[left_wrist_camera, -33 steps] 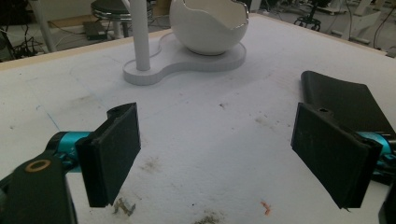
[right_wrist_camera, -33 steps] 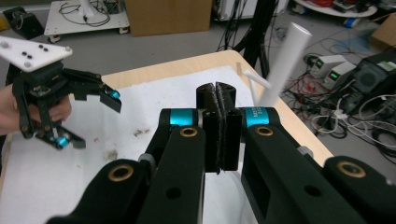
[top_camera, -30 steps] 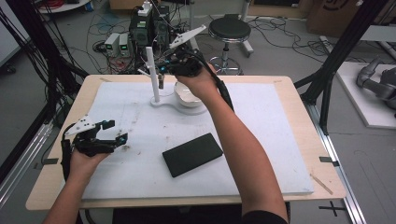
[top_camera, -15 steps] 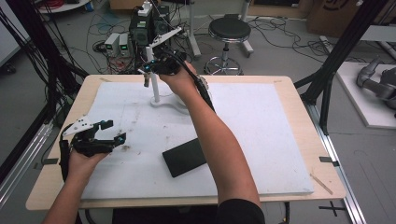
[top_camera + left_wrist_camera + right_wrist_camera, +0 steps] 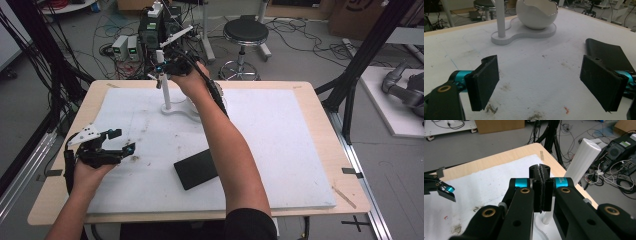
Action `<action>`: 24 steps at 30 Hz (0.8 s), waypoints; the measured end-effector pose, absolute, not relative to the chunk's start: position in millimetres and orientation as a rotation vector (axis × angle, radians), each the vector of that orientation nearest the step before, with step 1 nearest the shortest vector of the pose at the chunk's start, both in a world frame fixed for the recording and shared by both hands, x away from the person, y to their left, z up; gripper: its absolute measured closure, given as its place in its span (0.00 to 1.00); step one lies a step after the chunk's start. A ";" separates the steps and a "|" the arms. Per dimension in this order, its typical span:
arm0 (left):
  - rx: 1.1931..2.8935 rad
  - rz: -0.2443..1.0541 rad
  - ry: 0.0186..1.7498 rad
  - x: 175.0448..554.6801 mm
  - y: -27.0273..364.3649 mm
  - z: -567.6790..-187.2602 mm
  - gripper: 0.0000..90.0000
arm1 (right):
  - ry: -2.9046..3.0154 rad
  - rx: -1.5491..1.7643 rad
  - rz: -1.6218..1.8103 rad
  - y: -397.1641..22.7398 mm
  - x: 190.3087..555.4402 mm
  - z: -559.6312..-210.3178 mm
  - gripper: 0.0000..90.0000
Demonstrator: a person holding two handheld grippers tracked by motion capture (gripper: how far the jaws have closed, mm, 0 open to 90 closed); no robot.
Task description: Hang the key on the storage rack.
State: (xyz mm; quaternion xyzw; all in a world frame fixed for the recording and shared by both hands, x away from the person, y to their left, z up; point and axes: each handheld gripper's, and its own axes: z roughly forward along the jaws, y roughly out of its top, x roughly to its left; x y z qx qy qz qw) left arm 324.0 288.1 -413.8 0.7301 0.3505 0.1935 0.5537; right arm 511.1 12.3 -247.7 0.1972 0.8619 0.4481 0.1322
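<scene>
Right gripper (image 5: 161, 69) is hovering beside the top of the white post (image 5: 164, 92), its jaws pressed together on nothing.

In the right gripper view the two black pads are meeting face to face, with the post's rounded top just beside them. The post is standing upright on a white stand (image 5: 176, 108) at the far side of the table (image 5: 310, 95); a white cracked-egg bowl (image 5: 537, 13) is sitting on that same stand, just beside the post. The left gripper (image 5: 116, 141) is resting well apart from the post, toward the near-left of the table, jaws spread wide and empty. A black flat case (image 5: 196, 169) is lying on the white mat (image 5: 280, 145), nearer the person than the post.
</scene>
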 end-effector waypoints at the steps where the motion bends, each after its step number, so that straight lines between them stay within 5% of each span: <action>1: 1.726 0.453 0.828 324.0 287.5 -414.0 0.18 | 2.498 0.577 1.302 12.0 511.7 -247.8 1.00; 24: 1.733 0.447 0.825 325.1 286.1 -415.2 0.18 | 2.504 0.616 1.290 11.1 522.3 -255.5 0.99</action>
